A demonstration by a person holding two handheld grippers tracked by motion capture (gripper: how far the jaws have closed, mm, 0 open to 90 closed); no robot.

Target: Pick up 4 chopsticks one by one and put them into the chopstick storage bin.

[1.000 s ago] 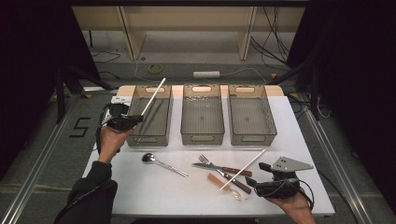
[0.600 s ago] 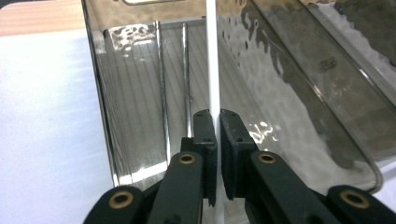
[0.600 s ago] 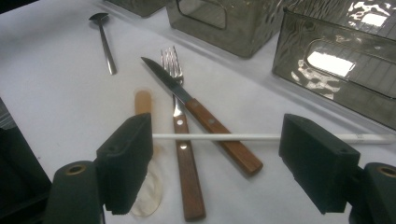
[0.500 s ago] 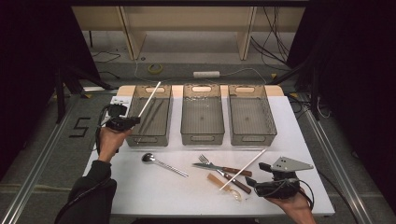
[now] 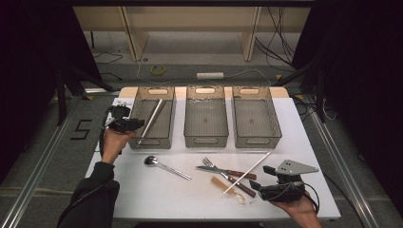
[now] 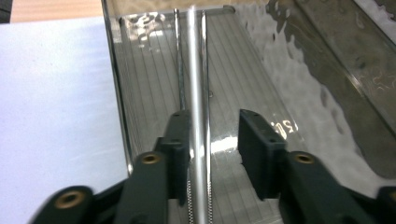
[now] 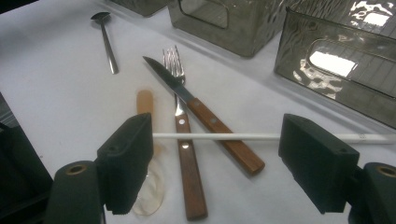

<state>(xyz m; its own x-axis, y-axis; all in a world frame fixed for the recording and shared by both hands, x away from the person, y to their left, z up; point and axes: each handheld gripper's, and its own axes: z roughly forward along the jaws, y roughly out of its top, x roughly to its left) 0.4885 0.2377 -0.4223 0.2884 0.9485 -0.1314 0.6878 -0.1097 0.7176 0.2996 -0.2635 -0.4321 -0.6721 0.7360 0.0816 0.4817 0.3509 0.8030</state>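
The left tool (image 5: 138, 124) hangs at the near end of the left bin (image 5: 167, 95), by the desk's (image 5: 142, 199) left edge. Its jaws have just been opening and now stand apart, with a metal straw (image 6: 198, 112) between them: in the left gripper view the straw lies close against one pad, clear of the other, so nothing clamps it. The straw slants from the bin's near end toward its far end; whether its far tip touches the floor of the bin cannot be told.

The straw looks stiff, light and smooth, likely to slip or roll in a loose grip. Judged from this, a hold across its middle would balance it best; the pads are near its lower end, so it would tip once let go.

The right tool (image 5: 260, 187) rests near the desk's near right corner, jaws wide apart on nothing. Just ahead of it lie a white straw (image 7: 261, 136) across a knife (image 7: 205, 116) and a fork (image 7: 180, 126), with a wooden spoon (image 7: 144, 105) beside them and a metal spoon (image 5: 164, 166) toward the left.

A "5" (image 5: 81, 129) is marked on the floor left of the desk. Faint print shows on the white straw's end, too small to read
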